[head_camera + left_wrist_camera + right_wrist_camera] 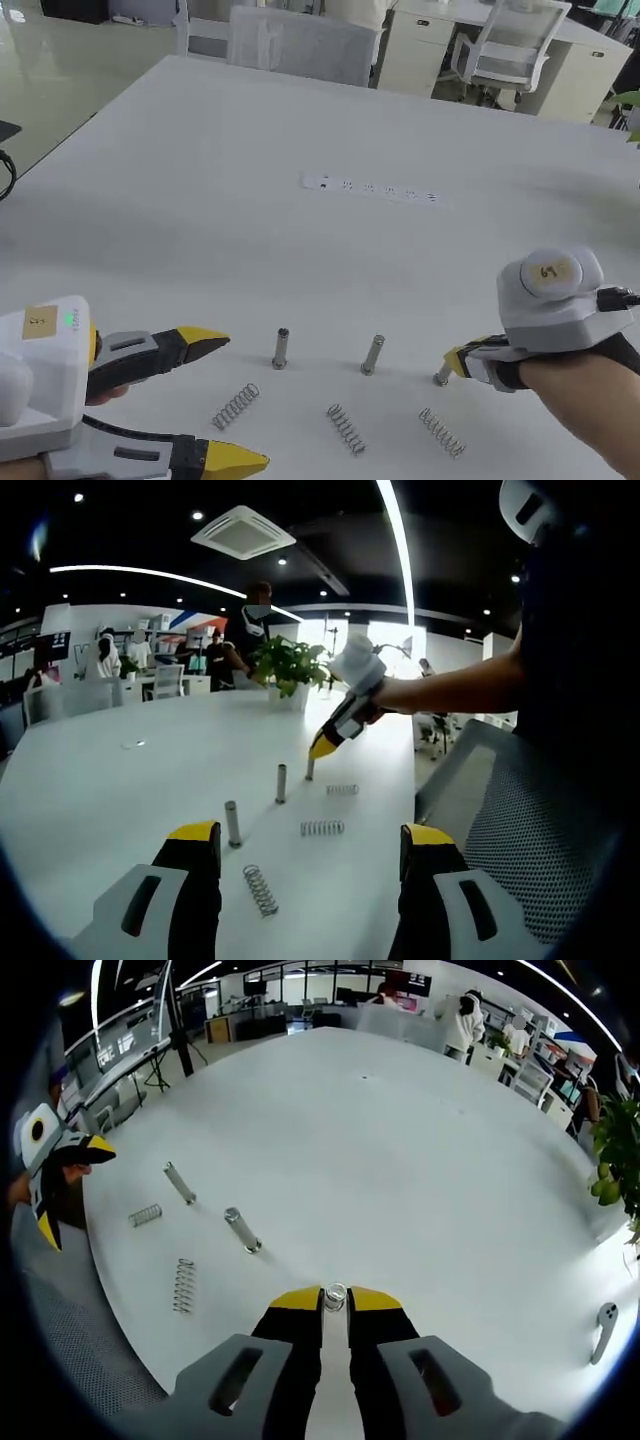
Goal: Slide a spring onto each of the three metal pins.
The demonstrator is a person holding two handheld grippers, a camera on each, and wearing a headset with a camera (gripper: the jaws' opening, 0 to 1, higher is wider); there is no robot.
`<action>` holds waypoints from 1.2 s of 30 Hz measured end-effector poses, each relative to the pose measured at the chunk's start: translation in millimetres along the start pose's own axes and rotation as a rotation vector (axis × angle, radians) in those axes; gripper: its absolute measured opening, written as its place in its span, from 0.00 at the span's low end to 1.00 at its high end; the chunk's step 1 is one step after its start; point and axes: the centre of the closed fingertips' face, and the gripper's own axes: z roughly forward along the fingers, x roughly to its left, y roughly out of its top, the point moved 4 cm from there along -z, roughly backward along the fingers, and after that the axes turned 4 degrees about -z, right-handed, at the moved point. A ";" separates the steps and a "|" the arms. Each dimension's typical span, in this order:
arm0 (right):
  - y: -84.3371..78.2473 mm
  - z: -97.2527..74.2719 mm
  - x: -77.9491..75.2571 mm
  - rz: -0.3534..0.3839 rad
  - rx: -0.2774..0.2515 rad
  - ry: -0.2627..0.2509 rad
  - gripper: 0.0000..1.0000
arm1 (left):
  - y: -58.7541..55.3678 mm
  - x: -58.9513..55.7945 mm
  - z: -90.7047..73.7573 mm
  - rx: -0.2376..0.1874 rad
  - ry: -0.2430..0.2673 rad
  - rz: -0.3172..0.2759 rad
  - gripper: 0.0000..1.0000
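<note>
Three metal pins stand in a row on the white table (pixel 300 260): the left pin (pixel 281 348), the middle pin (pixel 373 354) and the right pin (pixel 442 376). In front of them lie three springs (pixel 236 405), (pixel 346 428), (pixel 441 432). My right gripper (pixel 462 364) comes in from the right and is shut on the right pin (pixel 335 1296). My left gripper (pixel 225 400) hovers open at the bottom left, next to the left spring, with nothing between its fingers. The left gripper view shows the pins (pixel 232 823), (pixel 281 783), the springs (pixel 260 890), (pixel 322 827) and the right gripper (pixel 325 743).
A flush power strip (pixel 372 187) sits in the table's middle. Chairs (pixel 300 45) stand at the far edge and a plant (pixel 290 665) at one end. A white controller (pixel 600 1330) lies near the table edge. People stand in the background.
</note>
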 end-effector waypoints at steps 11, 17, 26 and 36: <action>-5.0 -7.8 -0.7 0.009 -0.009 -0.001 0.09 | 1.7 0.2 1.1 0.002 -0.003 0.007 0.69; -11.9 -15.5 2.1 0.021 -0.014 0.003 0.10 | 1.3 -1.1 2.0 0.006 -0.008 0.010 0.69; -33.5 -21.6 20.4 -0.004 0.026 0.053 0.10 | 0.3 -0.6 0.5 0.006 -0.006 0.006 0.69; -42.1 -22.3 36.2 -0.035 0.059 0.111 0.11 | 0.7 0.1 2.6 0.002 -0.012 0.006 0.69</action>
